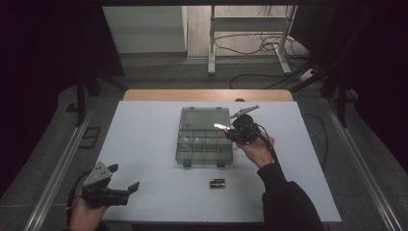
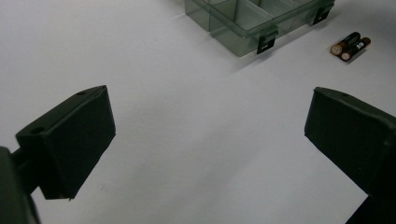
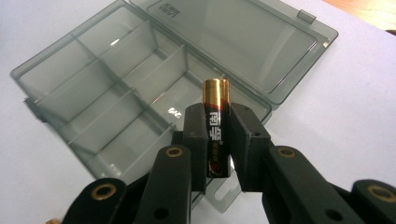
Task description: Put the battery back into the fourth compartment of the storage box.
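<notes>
My right gripper [image 1: 230, 131] hangs over the right end of a clear grey compartment box [image 1: 204, 149], shut on a black and gold battery [image 1: 220, 127]. In the right gripper view the battery [image 3: 215, 133] stands upright between the two pads, gold cap up, above the box's divided compartments [image 3: 116, 93]. The box lid [image 3: 243, 46] lies open flat behind. Two more batteries [image 1: 217, 183] lie side by side on the table in front of the box. At the front left corner of the table my left gripper [image 1: 125, 176] rests open with nothing between its jaws [image 2: 210, 135].
A white table top [image 1: 144, 144] carries everything. The left gripper view has the box corner [image 2: 247, 23] and the two loose batteries [image 2: 350, 45] at its top right. Beyond the table's far edge are a frame's legs and floor cables [image 1: 250, 43].
</notes>
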`<state>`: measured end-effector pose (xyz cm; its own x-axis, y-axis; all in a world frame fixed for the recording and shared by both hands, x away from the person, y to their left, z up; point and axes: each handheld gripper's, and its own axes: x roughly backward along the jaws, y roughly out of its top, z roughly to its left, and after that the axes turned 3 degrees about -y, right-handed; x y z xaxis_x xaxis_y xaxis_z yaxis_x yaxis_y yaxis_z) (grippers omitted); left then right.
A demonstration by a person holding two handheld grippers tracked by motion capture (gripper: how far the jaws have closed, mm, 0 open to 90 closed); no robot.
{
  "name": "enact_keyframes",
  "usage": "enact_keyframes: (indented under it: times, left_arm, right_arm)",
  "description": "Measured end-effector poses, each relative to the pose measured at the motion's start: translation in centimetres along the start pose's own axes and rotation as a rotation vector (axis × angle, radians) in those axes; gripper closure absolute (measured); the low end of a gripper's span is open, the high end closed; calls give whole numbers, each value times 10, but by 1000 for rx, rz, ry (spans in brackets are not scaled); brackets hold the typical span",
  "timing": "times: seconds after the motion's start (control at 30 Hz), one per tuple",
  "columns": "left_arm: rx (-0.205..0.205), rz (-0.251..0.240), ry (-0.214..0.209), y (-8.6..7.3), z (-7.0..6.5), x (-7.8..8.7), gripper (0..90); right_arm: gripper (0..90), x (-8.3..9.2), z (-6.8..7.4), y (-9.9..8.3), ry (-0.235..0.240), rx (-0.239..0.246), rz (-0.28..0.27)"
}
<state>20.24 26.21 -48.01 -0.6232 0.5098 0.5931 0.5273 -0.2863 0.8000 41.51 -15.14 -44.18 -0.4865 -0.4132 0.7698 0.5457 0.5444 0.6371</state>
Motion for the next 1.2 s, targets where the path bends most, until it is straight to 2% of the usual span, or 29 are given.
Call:
enact_keyframes:
  times: [0.4, 1.0, 1.1, 1.2]
  left_arm:
    - [1, 2, 2, 0, 0, 0, 23]
    - [3, 3, 3, 0, 0, 0, 25]
    - [3, 3, 3, 0, 0, 1, 25]
    - [4, 4, 4, 0, 1, 1, 25]
  right_arm:
    - [764, -20, -3, 4, -25, -25, 27]
    - [758, -48, 0, 3, -50, -4, 97]
    - [723, -50, 1, 3, -48, 1, 104]
    - [676, -47, 0, 3, -56, -10, 83]
